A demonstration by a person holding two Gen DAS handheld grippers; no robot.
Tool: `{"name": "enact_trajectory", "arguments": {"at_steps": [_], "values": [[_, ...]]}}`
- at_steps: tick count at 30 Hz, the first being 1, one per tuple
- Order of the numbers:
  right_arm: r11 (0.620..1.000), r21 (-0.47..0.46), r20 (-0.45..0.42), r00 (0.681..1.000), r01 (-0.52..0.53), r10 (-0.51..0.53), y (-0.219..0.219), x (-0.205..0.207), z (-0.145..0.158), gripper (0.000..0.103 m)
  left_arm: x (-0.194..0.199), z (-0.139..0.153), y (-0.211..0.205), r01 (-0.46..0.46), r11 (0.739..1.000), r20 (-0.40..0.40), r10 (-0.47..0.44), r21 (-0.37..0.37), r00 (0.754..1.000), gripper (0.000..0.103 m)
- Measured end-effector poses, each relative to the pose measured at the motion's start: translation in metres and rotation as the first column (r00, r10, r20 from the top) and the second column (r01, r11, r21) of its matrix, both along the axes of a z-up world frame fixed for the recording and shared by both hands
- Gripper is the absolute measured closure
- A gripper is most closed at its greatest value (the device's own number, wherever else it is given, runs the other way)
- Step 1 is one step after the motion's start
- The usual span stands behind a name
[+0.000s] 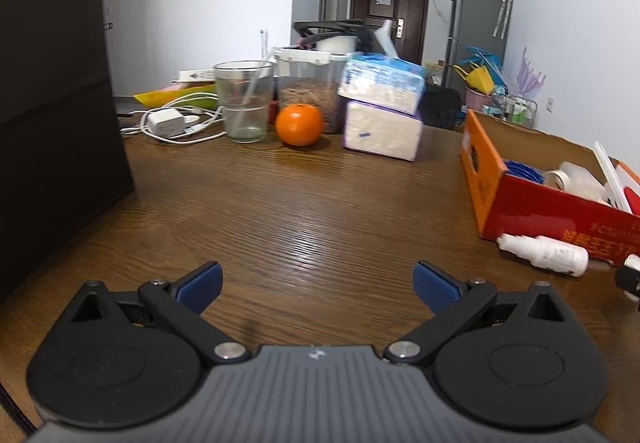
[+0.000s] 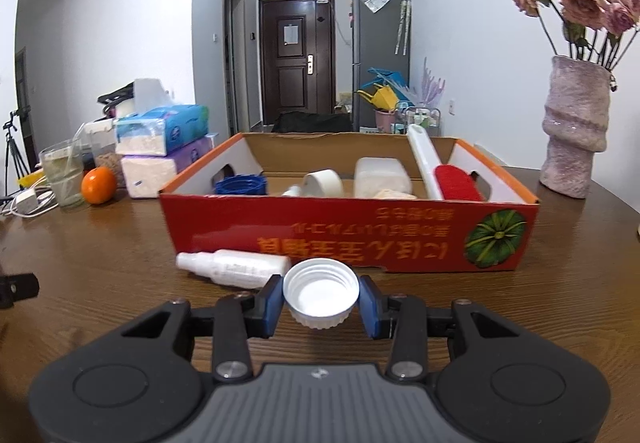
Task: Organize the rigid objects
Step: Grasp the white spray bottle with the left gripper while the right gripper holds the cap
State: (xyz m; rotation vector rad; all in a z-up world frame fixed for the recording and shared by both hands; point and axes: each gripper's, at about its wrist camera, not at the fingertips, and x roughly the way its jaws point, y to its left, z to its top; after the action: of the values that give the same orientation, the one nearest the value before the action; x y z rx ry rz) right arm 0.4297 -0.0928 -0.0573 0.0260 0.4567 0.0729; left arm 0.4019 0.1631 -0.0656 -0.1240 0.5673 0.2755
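right gripper (image 2: pixel 321 303): pinching a white cap (image 2: pixel 321 293) between its blue pads, open side up, held above the table (image 2: pixel 120 251) just near of the box.
left gripper (image 1: pixel 318 285): spread wide with nothing between the pads, over bare table on the near left.
cap risk: the grip is on a ribbed, round plastic rim, so it could pivot or squirt out if the hand tilts or knocks the box wall on the way in.
cap make: thin hard plastic, threaded inside, ridged skirt, light.
bottle (image 2: pixel 234 266): small white plastic spray bottle lying on its side, touching or just beside the box's near wall, left of the cap. Being round, it may roll if the gripper brushes it.
box (image 2: pixel 360 239): red and orange cardboard tray with low walls and hand cut-outs. The wall looks light enough that a bump could shove the whole box far along the smooth wood-grain top.
box contents: blue ribbed lid (image 2: pixel 240 185) at left, tape roll (image 2: pixel 324 182), frosted tub (image 2: pixel 382 177), and a white-handled red brush (image 2: pixel 452 179) leaning at right. A dropped cap could bounce off these hard things.
far left: orange (image 2: pixel 98 185), glass (image 2: pixel 66 179) with water and a straw, which spills if struck, and soft tissue packs (image 2: pixel 160 147).
far right: rough pink vase (image 2: pixel 574 131) of dried roses, tall and likely tippable.
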Motion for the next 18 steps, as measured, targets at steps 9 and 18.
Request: {"name": "enact_trajectory", "arguments": {"at_steps": [9, 18], "values": [[0.999, 0.024, 0.016, 0.999, 0.029, -0.029, -0.036, 0.002, 0.003, 0.064, 0.017, -0.007, -0.036, 0.011, 1.000, -0.034, -0.011, 0.001, 0.999, 0.000], [0.999, 0.025, 0.016, 0.999, 0.043, -0.043, -0.066, 0.004, 0.002, 0.064, 0.035, -0.011, -0.074, 0.042, 0.999, -0.049, -0.042, -0.009, 0.998, 0.000]]}}
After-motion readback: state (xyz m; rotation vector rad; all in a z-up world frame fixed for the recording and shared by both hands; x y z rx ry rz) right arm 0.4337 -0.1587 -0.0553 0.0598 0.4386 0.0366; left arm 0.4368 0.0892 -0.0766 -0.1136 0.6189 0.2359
